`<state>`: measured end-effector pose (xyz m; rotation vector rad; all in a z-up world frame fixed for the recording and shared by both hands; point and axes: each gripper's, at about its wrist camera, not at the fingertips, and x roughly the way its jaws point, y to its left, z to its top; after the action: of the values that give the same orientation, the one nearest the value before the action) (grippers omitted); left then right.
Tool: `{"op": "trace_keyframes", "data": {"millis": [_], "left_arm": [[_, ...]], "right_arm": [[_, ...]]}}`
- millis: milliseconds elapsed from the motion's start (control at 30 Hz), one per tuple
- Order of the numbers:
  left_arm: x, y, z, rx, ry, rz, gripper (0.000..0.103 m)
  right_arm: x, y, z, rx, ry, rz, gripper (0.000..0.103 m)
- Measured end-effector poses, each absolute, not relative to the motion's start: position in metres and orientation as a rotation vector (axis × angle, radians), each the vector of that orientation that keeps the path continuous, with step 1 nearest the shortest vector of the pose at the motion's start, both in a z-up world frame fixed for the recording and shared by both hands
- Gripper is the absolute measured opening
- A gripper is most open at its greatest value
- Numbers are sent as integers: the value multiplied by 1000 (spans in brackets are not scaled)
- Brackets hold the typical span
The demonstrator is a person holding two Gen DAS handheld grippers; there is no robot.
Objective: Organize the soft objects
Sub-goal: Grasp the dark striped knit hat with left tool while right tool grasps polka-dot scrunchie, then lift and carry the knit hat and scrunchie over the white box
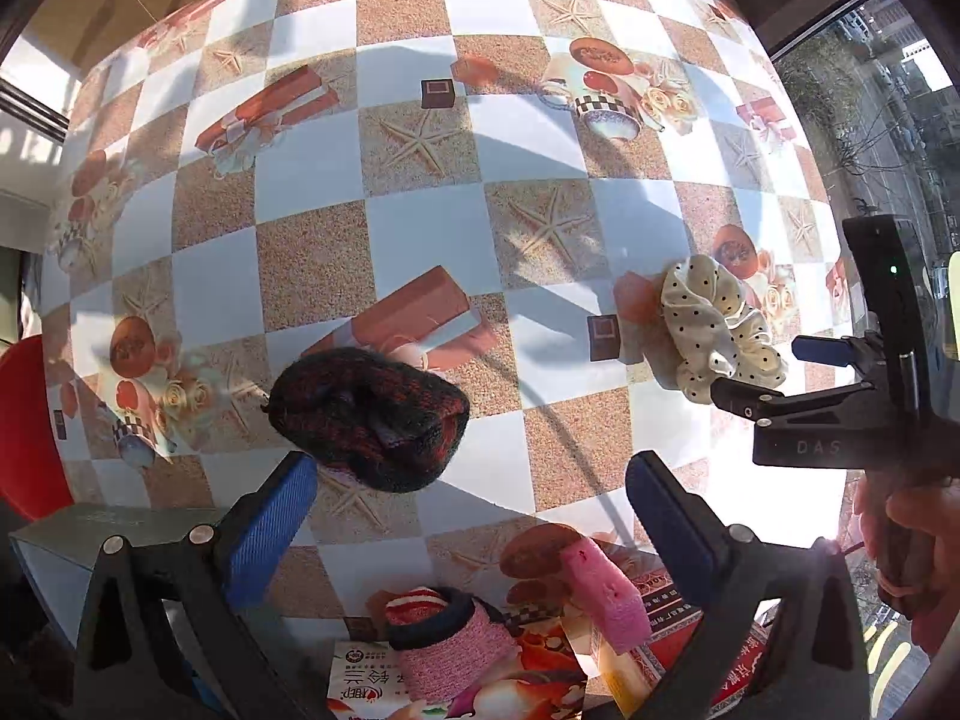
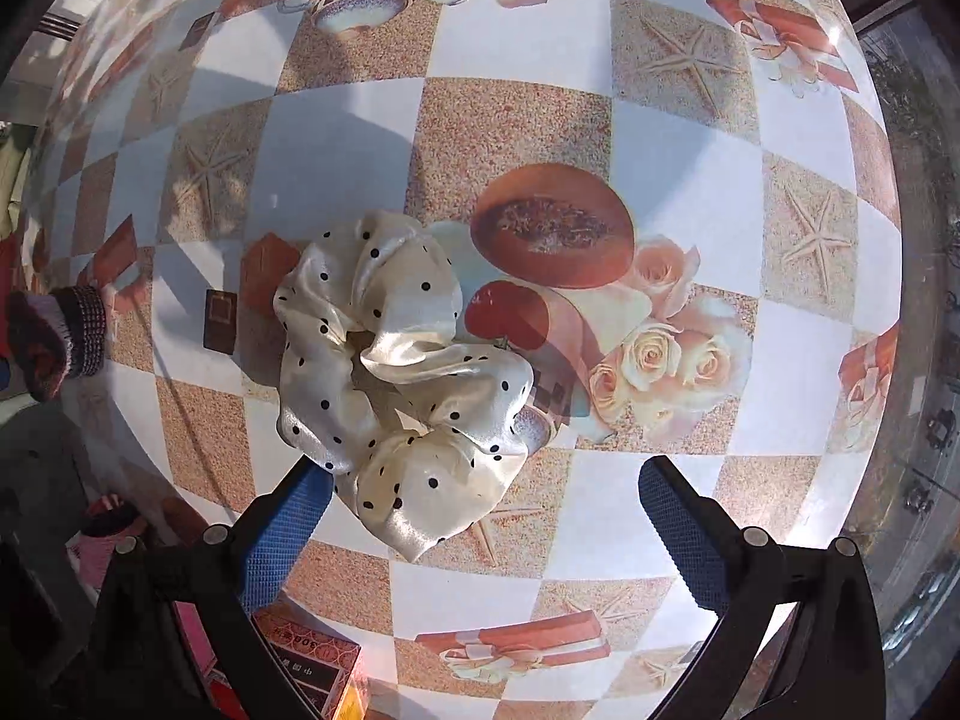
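Note:
A dark red-and-black knitted sock bundle [image 1: 369, 417] lies on the patterned table just beyond my open, empty left gripper [image 1: 474, 516]. A cream satin scrunchie with black dots [image 2: 396, 372] lies just ahead of my open, empty right gripper [image 2: 486, 516], nearer its left finger. The scrunchie [image 1: 717, 330] and the right gripper [image 1: 780, 381] also show at the right of the left wrist view. A pink striped sock roll [image 1: 444, 642] and a pink sponge-like block [image 1: 606, 594] lie below the left gripper.
The checkered tablecloth [image 1: 420, 228] stretches ahead. Printed cardboard boxes [image 1: 540, 678] sit under the pink items at the near edge. A grey box [image 1: 72, 546] and a red chair [image 1: 24, 420] are at the left. A window [image 1: 888, 120] is at the right.

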<state>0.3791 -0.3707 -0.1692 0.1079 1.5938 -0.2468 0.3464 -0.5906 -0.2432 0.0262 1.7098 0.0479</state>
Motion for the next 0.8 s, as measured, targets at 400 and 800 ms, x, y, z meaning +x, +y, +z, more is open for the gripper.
{"op": "trace_keyframes", "data": {"millis": [400,800], "left_arm": [[368,-331,-193,110,1612,-102,103],[384,-338,-242,158,1675,-3,85]], "right_arm": [[348,-577,-225,109,1618,83,103],[370,-535,-261,-109,1598,48,103]]}}
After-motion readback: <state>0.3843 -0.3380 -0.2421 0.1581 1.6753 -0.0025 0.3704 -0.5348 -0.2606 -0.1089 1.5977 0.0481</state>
